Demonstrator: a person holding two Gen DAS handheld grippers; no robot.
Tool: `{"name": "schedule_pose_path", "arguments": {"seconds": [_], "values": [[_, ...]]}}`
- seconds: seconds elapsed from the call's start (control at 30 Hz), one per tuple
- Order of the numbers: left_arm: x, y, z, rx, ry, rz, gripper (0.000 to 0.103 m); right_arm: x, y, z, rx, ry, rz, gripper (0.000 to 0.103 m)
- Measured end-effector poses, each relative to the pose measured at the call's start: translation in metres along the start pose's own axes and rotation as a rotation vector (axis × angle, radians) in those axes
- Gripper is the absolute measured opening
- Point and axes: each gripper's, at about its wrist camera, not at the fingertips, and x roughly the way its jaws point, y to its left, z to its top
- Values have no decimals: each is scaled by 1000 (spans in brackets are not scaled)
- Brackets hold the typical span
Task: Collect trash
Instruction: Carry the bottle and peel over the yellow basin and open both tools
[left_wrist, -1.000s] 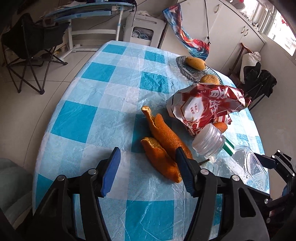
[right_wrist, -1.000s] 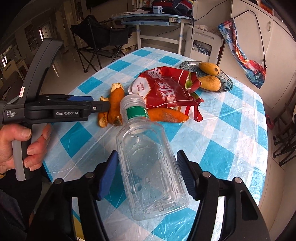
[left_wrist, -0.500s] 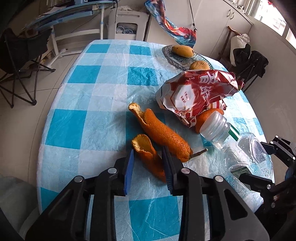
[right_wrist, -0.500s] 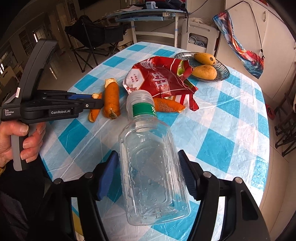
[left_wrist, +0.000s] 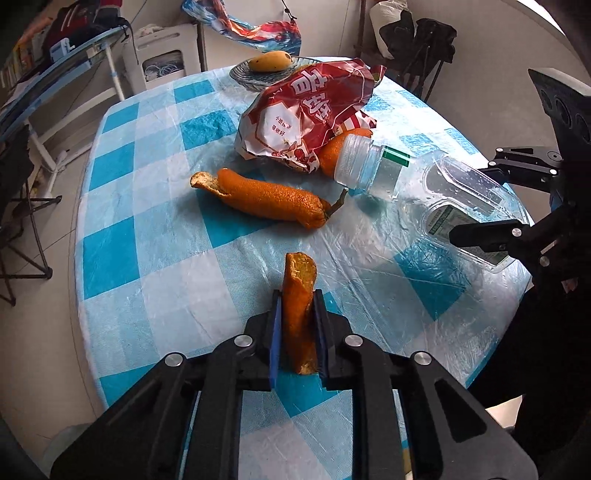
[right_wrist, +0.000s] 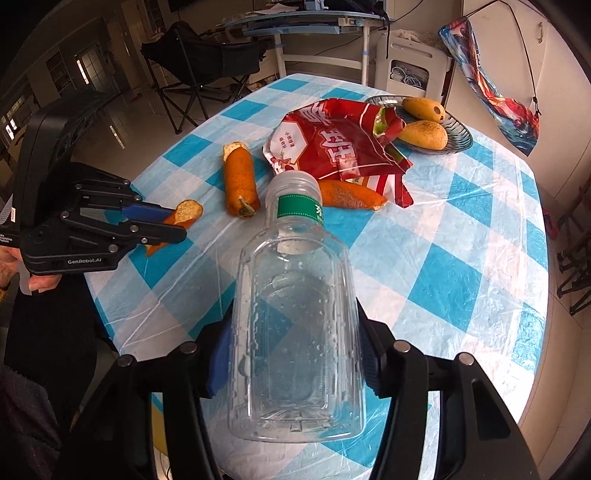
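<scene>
Orange peel (left_wrist: 298, 310) clamped between left tongs (left_wrist: 297, 314), bottle (right_wrist: 295, 332) between right tongs (right_wrist: 293, 360)

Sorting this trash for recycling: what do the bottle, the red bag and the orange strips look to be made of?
Bottle: clear, glossy plastic; you see the tablecloth through it. Red bag: thin printed plastic or foil film, shiny and crumpled; which one is unclear. Orange strips: citrus peel, it seems, with a dimpled matte skin and a pale inside.
</scene>
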Motion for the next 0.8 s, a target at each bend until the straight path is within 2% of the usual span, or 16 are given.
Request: {"name": "schedule_pose_path", "arguments": {"seconds": [0.17, 0.27, 0.4, 0.53, 0.8], "values": [[-1, -4, -5, -64, -56, 64, 19, 5, -2, 2, 14, -1, -25, 59], [-2, -10, -12, -91, -100, 87, 17, 11, 1, 1, -3, 19, -38, 56], [-9, -4, -25, -189, -151, 30, 16, 3, -5, 1, 42, -9, -30, 55], [-17, 10, -43, -306, -195, -36, 16, -9, -18, -1, 157, -64, 49, 55], [-30, 19, -65, -386, -220, -46, 16, -19, -26, -10, 301, -121, 169, 55]]}}
